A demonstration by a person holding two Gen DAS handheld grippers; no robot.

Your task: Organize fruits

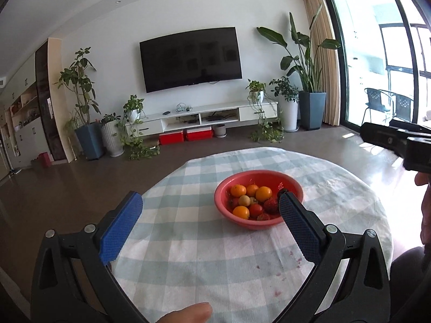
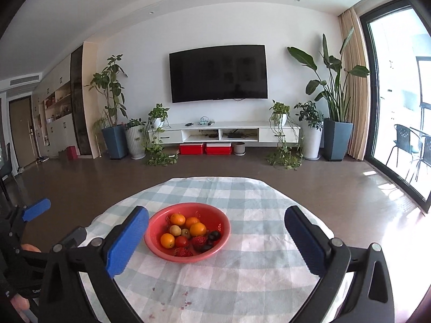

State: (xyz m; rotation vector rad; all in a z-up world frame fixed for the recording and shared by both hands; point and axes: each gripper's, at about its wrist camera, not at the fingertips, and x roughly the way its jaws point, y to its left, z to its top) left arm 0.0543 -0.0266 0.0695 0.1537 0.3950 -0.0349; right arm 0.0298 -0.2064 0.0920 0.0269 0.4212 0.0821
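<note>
Both hand-held grippers — left, right — gape wide, gripping nothing. The red bowl of fruits sits on the bench.

Bowl: on table, centre.
Fruits: in bowl.
TV: on wall behind table.

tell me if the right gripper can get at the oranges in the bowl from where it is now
Probably yes. The right gripper is open and empty, the red bowl sits uncovered just ahead of it, and the oranges lie on top of the pile with nothing over them.
</note>
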